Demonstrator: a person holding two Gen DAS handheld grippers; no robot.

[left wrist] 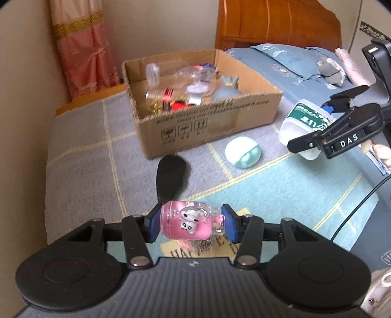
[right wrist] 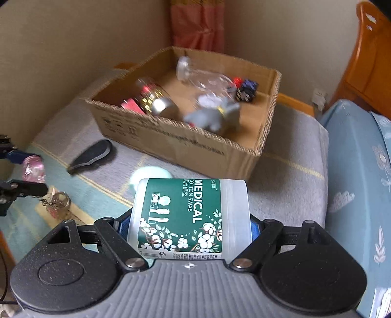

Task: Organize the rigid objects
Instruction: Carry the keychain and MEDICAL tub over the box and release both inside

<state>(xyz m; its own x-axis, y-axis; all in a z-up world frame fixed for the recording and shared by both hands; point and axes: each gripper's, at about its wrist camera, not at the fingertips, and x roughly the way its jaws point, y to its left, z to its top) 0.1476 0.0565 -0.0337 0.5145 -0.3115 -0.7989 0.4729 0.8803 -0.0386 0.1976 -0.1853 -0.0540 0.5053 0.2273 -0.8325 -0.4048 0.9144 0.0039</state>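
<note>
My left gripper [left wrist: 191, 223] is shut on a small pink clear keychain bottle [left wrist: 188, 222] with a cartoon dog charm, held above the blanket; it also shows in the right wrist view [right wrist: 33, 168]. My right gripper [right wrist: 189, 227] is shut on a white cotton swab box [right wrist: 188, 217] with a green label; the left wrist view shows the box [left wrist: 303, 122] held to the right of the cardboard box [left wrist: 207, 132]. The cardboard box [right wrist: 195, 149] holds a jar, clear plastic containers, a grey toy and other small items.
A black flat oval object [left wrist: 171, 176] and a round white-and-teal case [left wrist: 243, 151] lie on the grey and teal blanket in front of the box. A pillow [left wrist: 288, 61] and wooden headboard [left wrist: 276, 22] are behind right. A wall and pink curtain [left wrist: 83, 46] stand behind left.
</note>
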